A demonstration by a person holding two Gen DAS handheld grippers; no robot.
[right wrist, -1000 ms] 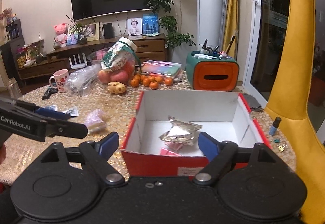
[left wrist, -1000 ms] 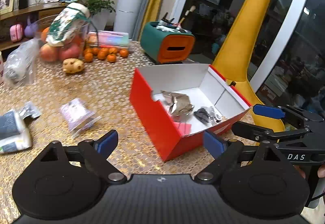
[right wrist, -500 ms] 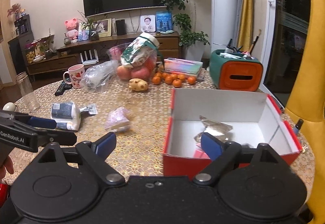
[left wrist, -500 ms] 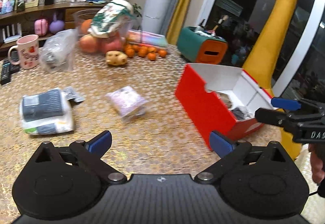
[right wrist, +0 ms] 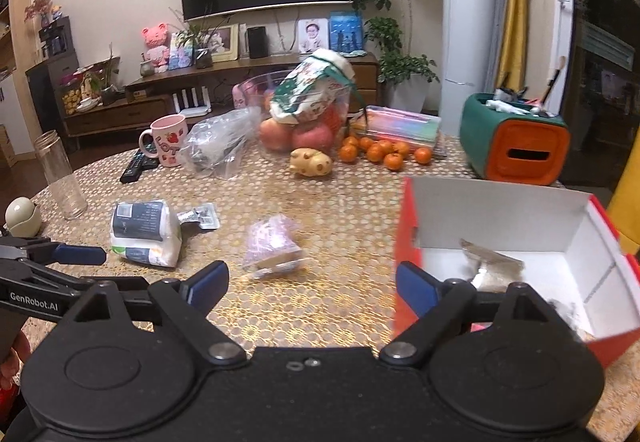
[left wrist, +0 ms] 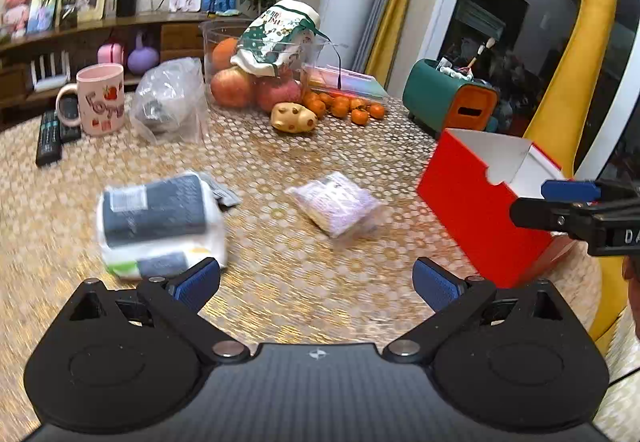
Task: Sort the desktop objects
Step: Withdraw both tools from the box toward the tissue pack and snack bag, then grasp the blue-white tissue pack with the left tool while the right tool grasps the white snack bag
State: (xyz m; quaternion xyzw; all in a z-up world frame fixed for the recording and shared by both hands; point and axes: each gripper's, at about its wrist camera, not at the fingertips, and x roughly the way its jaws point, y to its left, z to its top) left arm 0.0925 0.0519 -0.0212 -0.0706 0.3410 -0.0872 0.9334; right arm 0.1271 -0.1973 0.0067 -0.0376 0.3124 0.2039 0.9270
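We hold the left gripper (left wrist: 316, 282) spread wide and empty, low in its frame, so either loose packet can pass between its blue pads. The pink plastic-wrapped packet (left wrist: 335, 202) lies mid-frame on the gold honeycomb tablecloth (left wrist: 280, 153), the white-and-dark tissue pack (left wrist: 160, 219) at left. Our right gripper (right wrist: 312, 284), also parted and empty, hovers beside the red cardboard box with white lining (right wrist: 500, 209) at right, where sorted items collect.

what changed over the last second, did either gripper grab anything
Both views swung left, away from the red box toward the loose packets: the box slid to the right edge, and the pink packet and dark tissue pack came to the middle. The left gripper and right gripper are open and empty. Nothing on the table itself moved.
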